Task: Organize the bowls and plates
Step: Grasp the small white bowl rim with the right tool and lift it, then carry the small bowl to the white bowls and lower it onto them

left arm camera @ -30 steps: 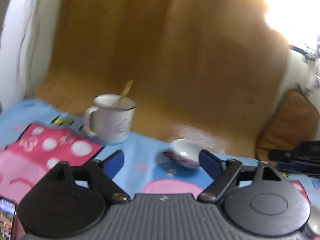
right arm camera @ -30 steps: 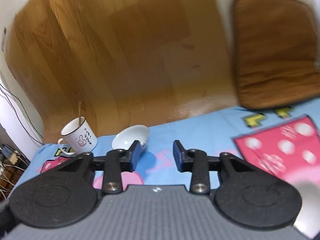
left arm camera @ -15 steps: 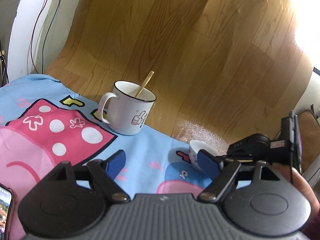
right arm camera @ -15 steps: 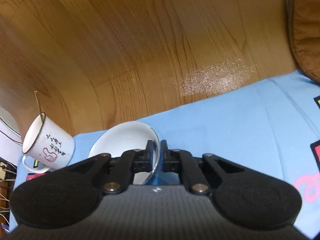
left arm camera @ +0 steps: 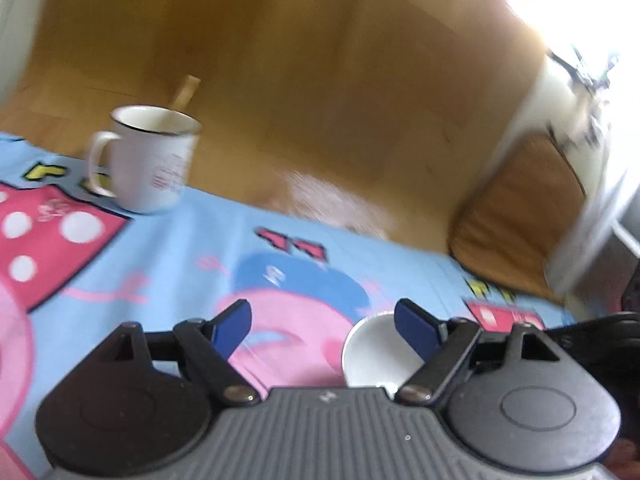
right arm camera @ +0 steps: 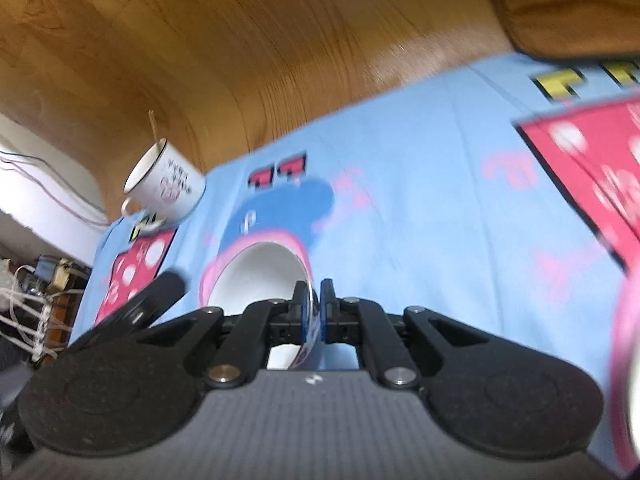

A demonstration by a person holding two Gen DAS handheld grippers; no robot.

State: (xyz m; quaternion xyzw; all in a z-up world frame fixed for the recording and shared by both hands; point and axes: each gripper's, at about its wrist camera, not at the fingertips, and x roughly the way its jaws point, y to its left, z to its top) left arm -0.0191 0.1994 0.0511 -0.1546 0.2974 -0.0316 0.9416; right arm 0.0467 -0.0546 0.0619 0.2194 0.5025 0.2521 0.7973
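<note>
A small white bowl (right arm camera: 260, 276) is pinched by its rim in my right gripper (right arm camera: 314, 300), which is shut on it and holds it over the blue cartoon cloth (right arm camera: 420, 200). The same bowl shows in the left wrist view (left arm camera: 376, 352), low and right, just inside my left gripper's right finger. My left gripper (left arm camera: 322, 320) is open and empty above the cloth (left arm camera: 180, 240). At the far right edge of the right wrist view a pale pink-rimmed curved object (right arm camera: 628, 340) is blurred; I cannot tell what it is.
A white enamel mug (left arm camera: 150, 164) with a wooden stick in it stands at the cloth's far left edge; it also shows in the right wrist view (right arm camera: 166, 186). Wooden floor (left arm camera: 320, 80) lies beyond the cloth. A brown cushion (left arm camera: 520, 216) sits at right. Cables and clutter (right arm camera: 36, 292) lie at left.
My right gripper has lifted the bowl and carried it back from the cloth's far edge toward the near side. My left gripper has swung right; the bowl now sits by its right finger.
</note>
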